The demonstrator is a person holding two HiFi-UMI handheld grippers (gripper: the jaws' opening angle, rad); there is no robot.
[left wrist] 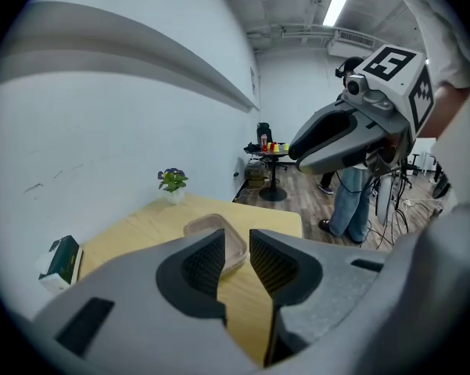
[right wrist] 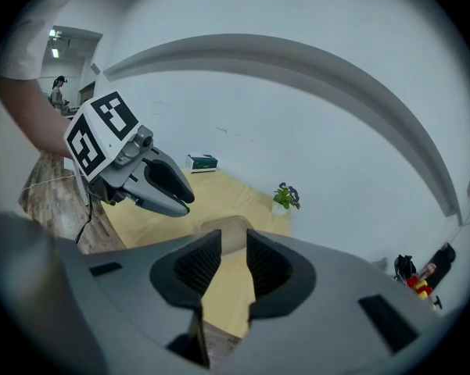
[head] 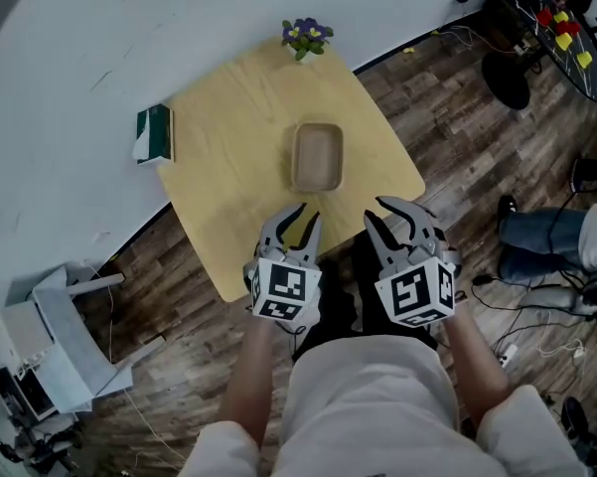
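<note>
Hovering at the near edge of the tabletop (head: 228,137), we hold left gripper (head: 306,217) and right gripper (head: 375,209), jaws slightly apart, empty; tray (head: 318,157) sits mid-tabletop.

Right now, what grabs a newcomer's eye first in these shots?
The left gripper and right gripper hover open and empty over the near edge of a square wooden table. A brown tray sits at its centre, with a small purple-flowered plant at the far corner.
</note>
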